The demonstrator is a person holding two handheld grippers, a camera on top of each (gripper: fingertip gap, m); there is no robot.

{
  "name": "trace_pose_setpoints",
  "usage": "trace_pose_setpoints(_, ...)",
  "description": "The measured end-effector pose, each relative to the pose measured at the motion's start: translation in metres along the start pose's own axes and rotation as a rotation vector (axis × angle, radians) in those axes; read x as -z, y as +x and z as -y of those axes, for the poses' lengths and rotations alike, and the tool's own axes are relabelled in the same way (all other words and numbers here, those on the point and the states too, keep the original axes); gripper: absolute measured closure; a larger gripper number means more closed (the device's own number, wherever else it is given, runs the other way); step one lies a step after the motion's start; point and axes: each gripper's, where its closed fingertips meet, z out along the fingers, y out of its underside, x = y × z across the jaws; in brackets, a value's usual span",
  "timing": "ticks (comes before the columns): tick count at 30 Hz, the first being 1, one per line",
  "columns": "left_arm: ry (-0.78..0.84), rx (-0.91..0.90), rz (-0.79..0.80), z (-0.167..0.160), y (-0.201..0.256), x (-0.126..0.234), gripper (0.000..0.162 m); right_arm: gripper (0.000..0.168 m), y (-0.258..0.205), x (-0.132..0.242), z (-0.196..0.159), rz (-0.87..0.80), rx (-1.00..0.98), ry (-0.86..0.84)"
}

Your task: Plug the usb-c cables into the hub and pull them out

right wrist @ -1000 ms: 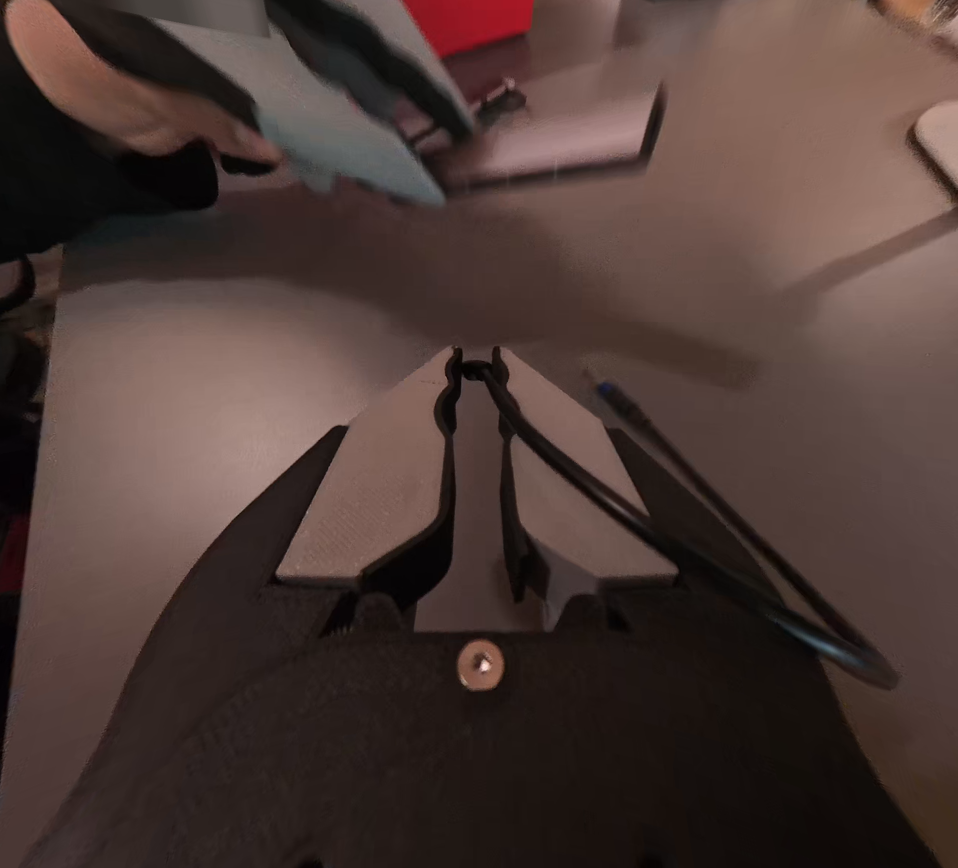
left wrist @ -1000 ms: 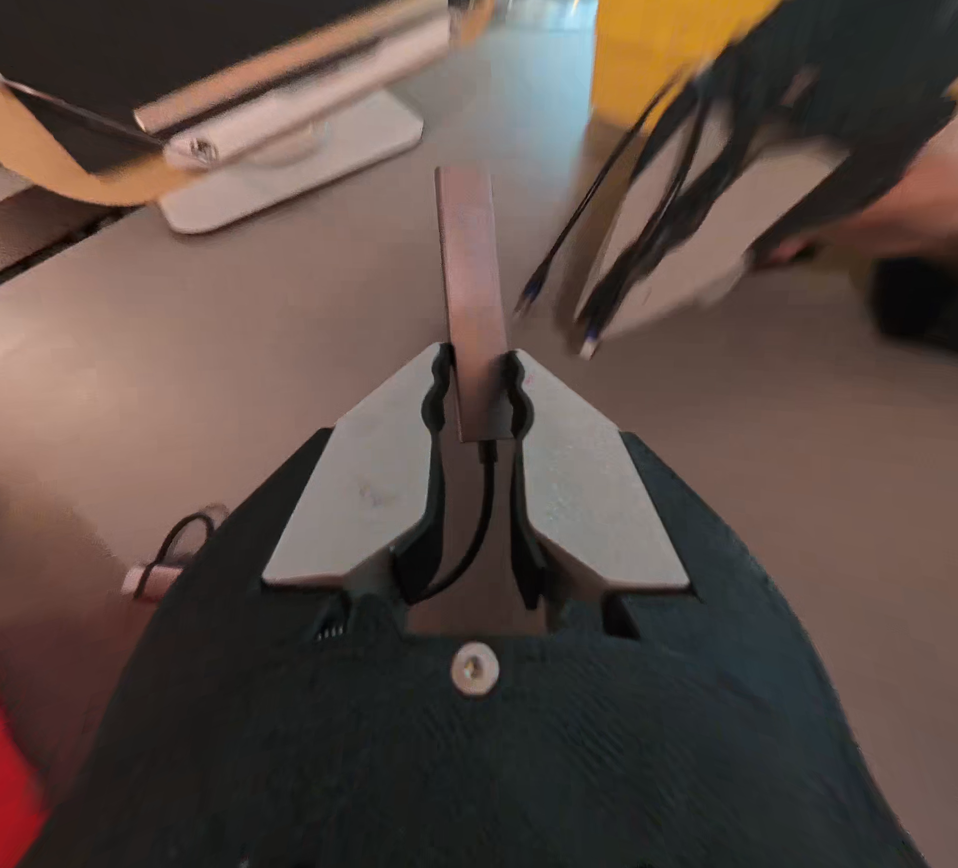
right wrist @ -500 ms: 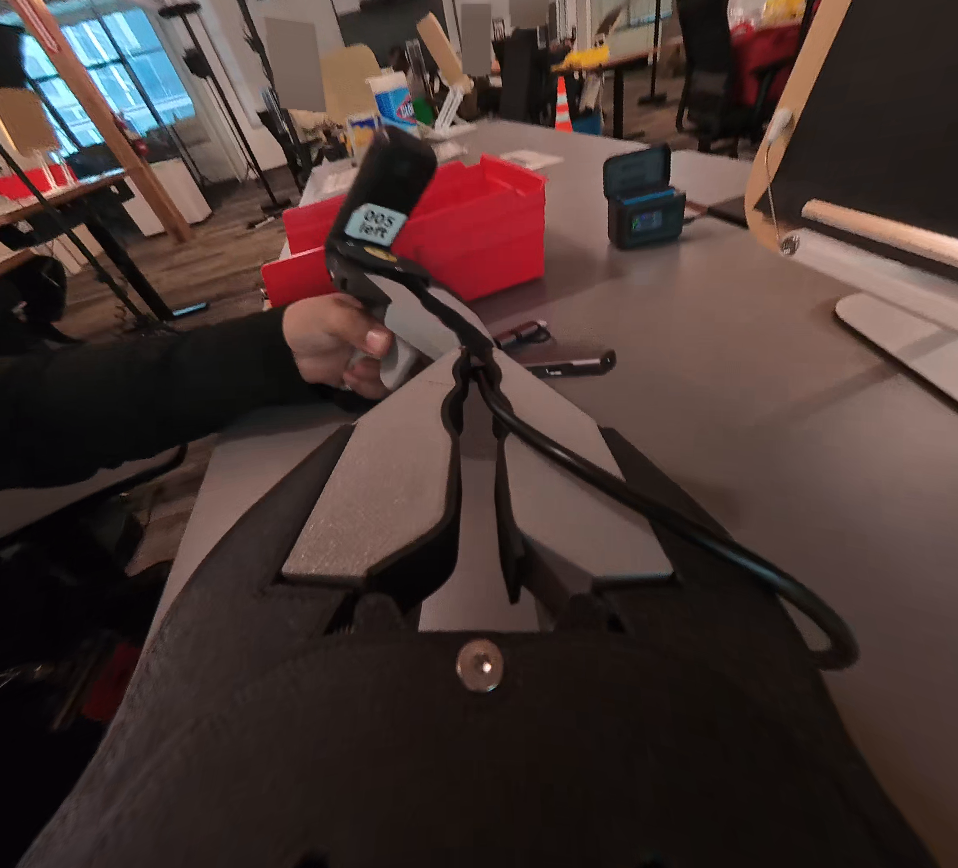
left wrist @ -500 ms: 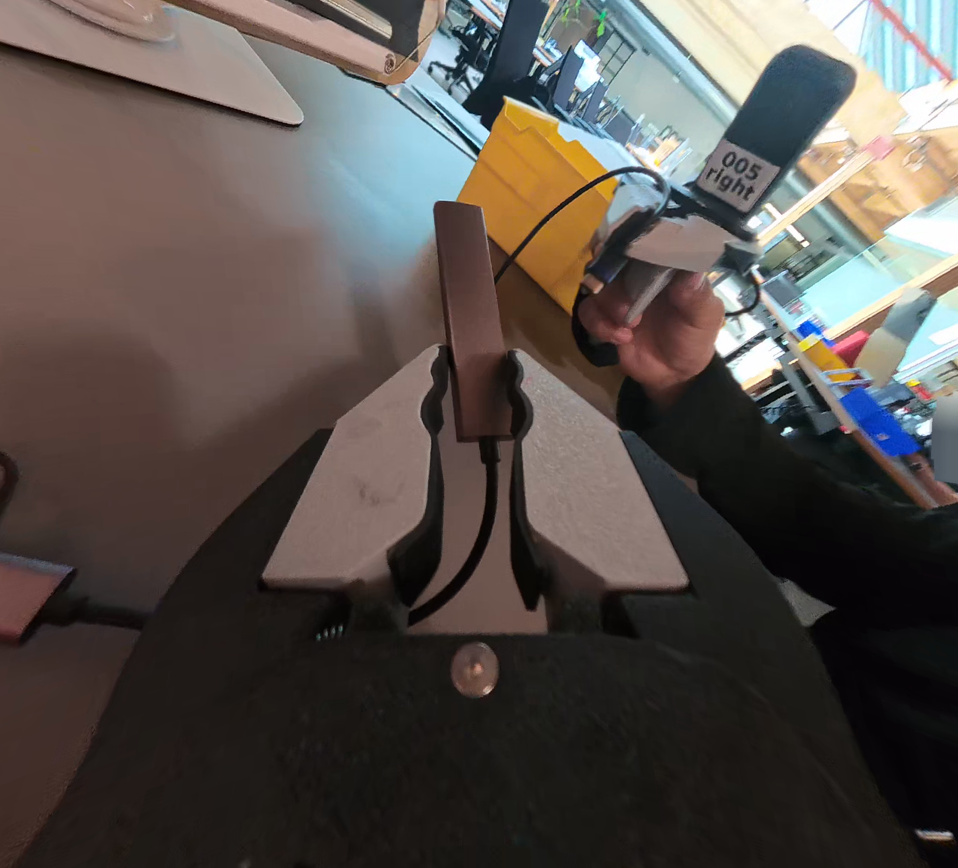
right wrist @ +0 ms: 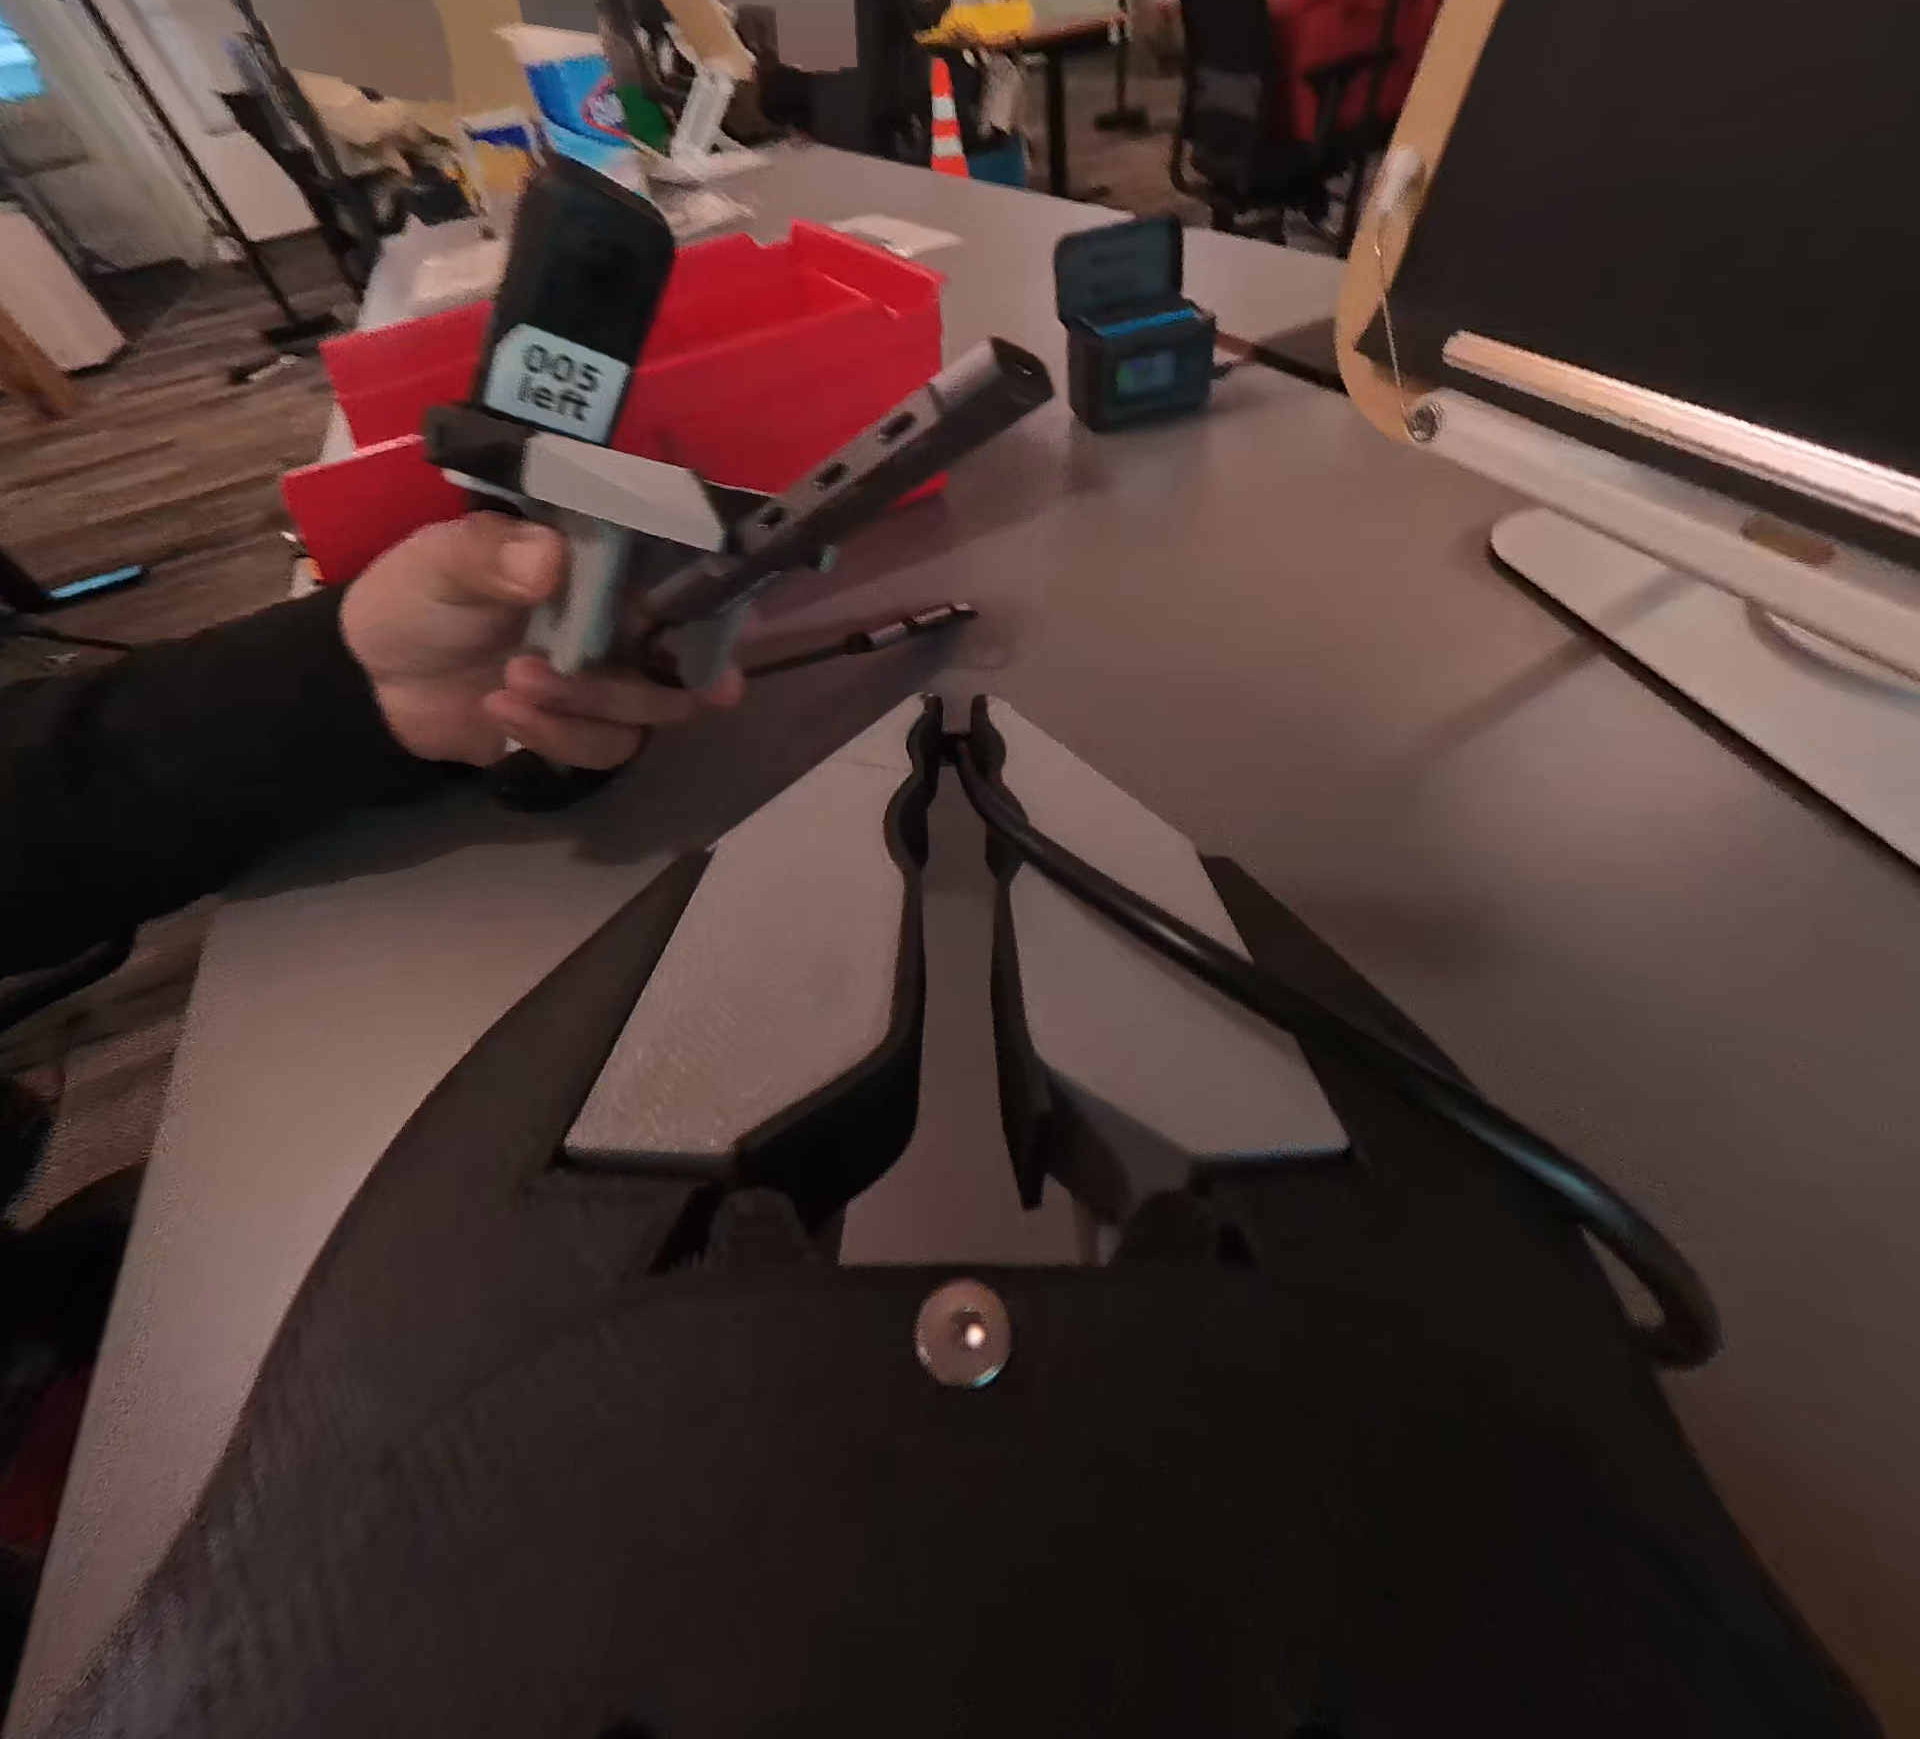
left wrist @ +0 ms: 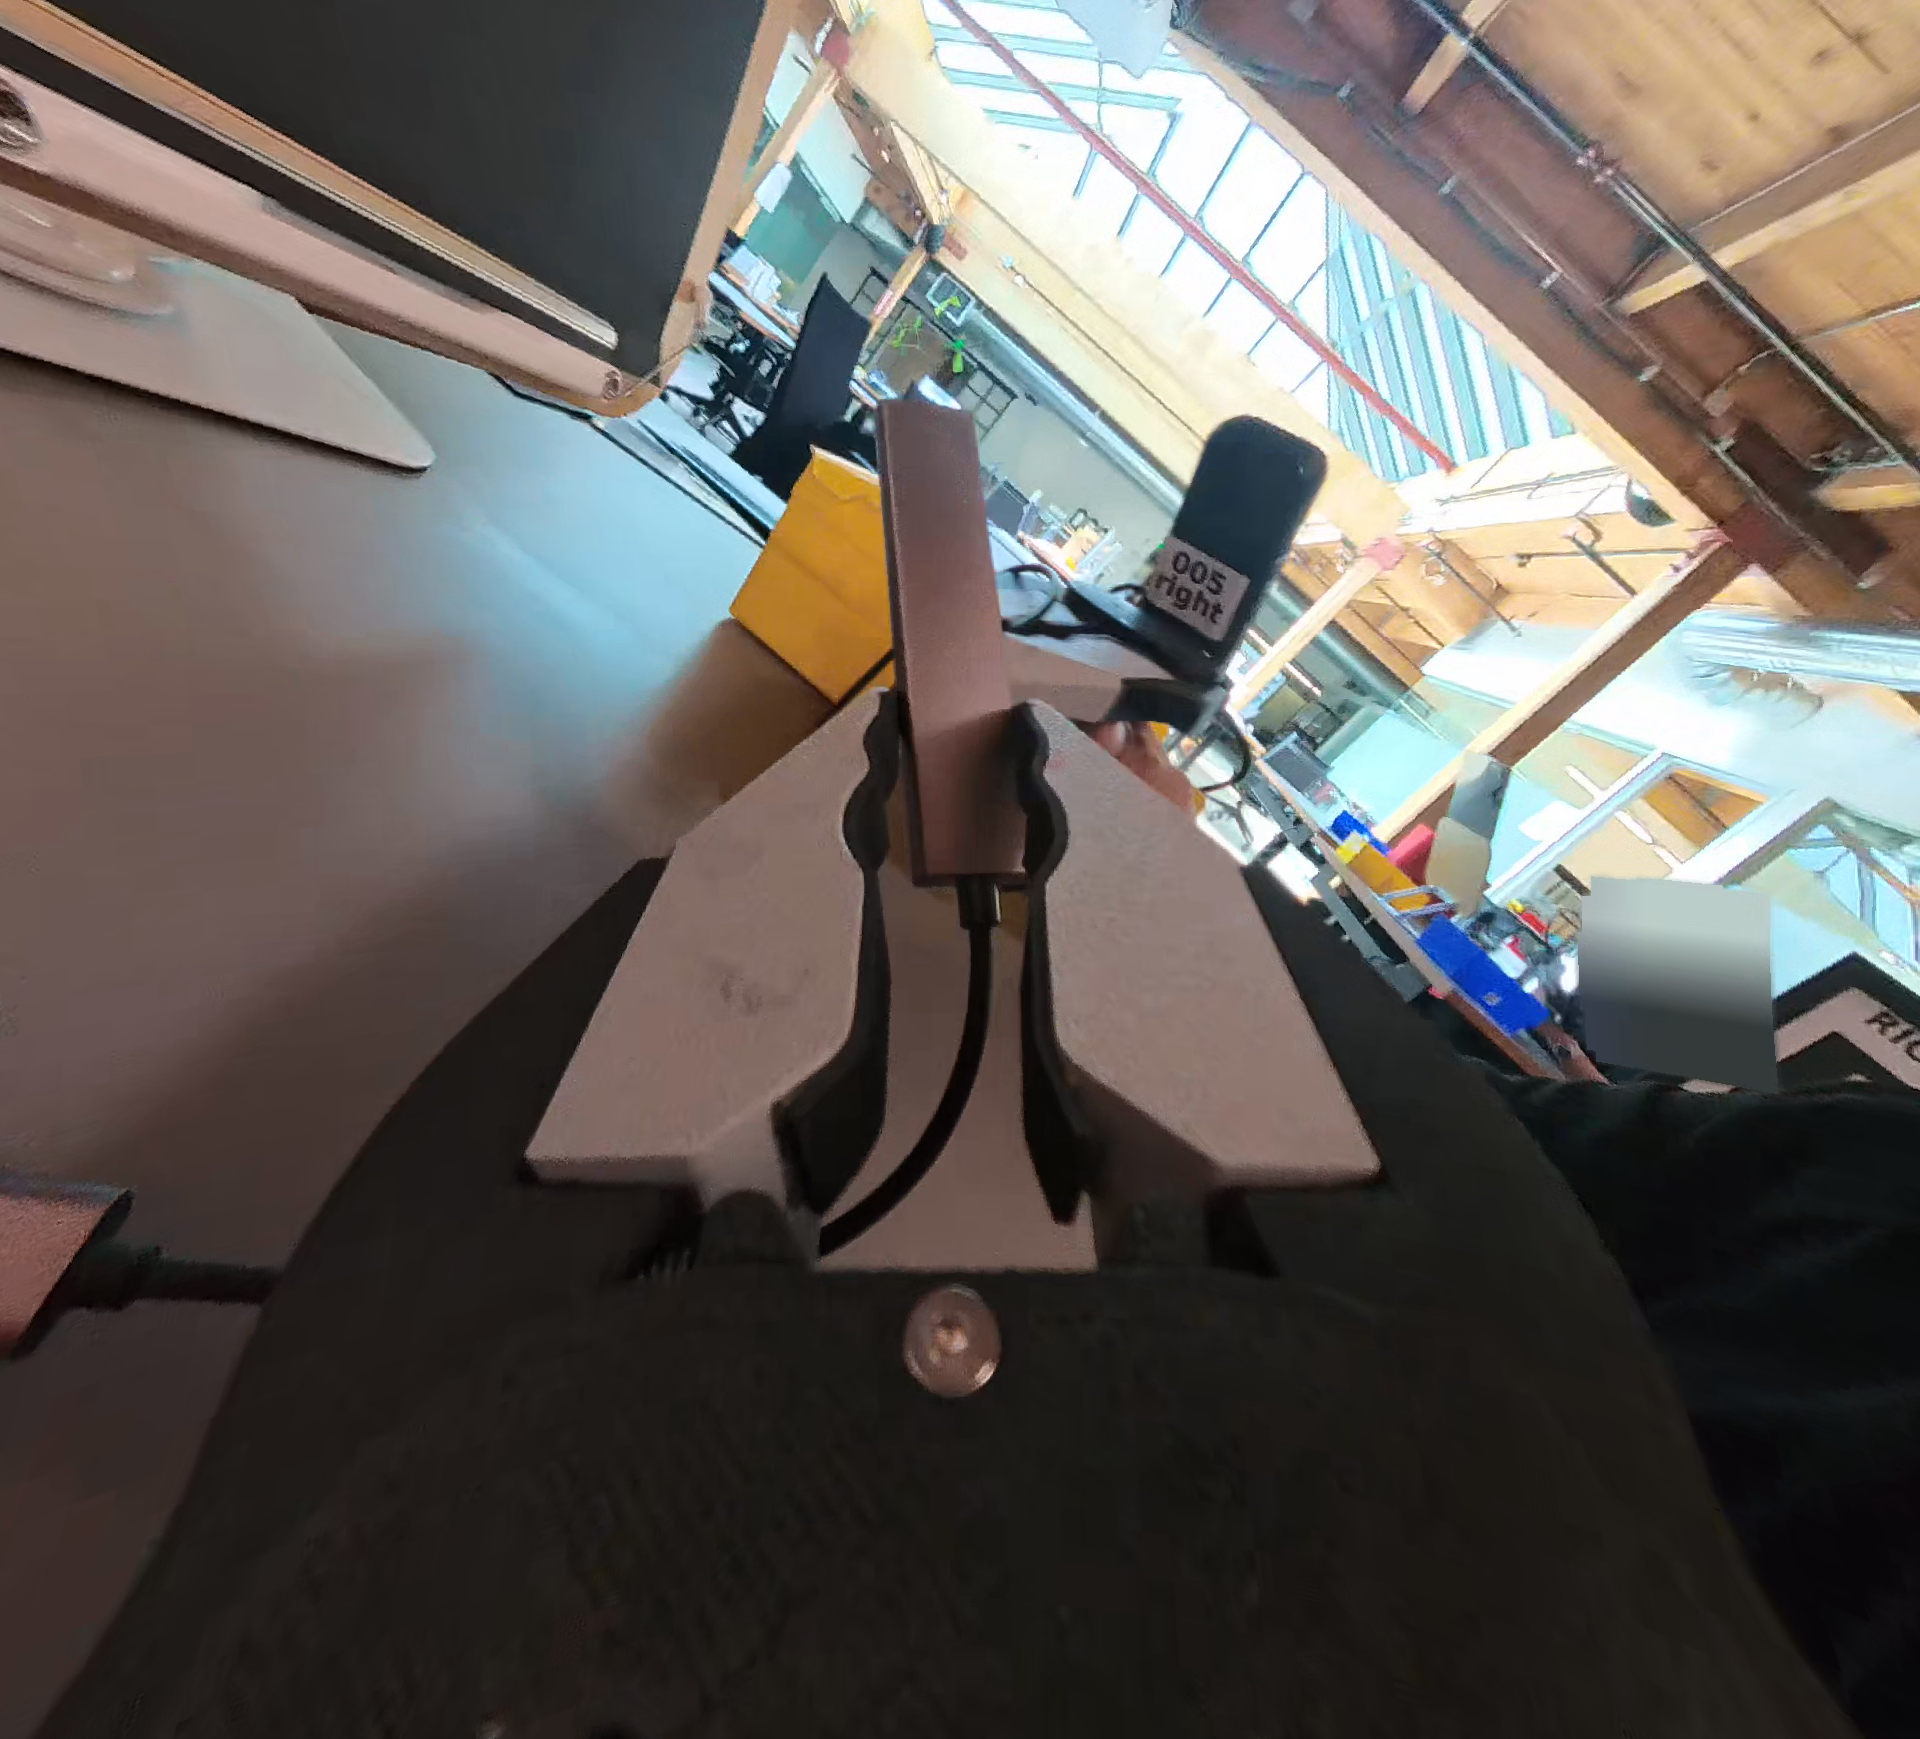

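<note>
My left gripper (left wrist: 951,739) is shut on the near end of a grey hub (left wrist: 935,567), which sticks forward and up; the hub's own black lead (left wrist: 935,1097) runs back between the fingers. In the right wrist view a hand holds the left gripper (right wrist: 717,583) above the table, and the hub (right wrist: 883,453) shows several ports along its side. My right gripper (right wrist: 951,718) is shut on a black usb-c cable (right wrist: 1299,993) that loops off to the right; its plug is hidden between the fingertips. The right gripper (left wrist: 1195,619) also shows beyond the hub.
A second cable plug (right wrist: 904,627) lies on the grey table (right wrist: 1195,650). A red bin (right wrist: 790,359) and a small dark case (right wrist: 1138,339) stand behind it. A monitor on a silver stand (right wrist: 1704,640) is at the right. A yellow bin (left wrist: 821,588) shows behind the hub.
Both grippers have risen off the table and tilted up. The hub is now held in the air with its ported side turned toward the right gripper, which still holds the cable.
</note>
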Motion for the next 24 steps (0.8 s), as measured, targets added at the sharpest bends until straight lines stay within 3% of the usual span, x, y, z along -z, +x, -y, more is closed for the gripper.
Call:
trace_pose_setpoints(8,-0.173,-0.109,0.065,-0.032,0.001,-0.018,0.141,0.167,-0.014,-0.017,-0.008,0.013,0.023,-0.027)
trace_pose_setpoints(24,-0.294,-0.273,0.186,-0.049,-0.01,-0.017,0.144,0.167,-0.028,-0.028,-0.025,0.02,0.148,-0.123)
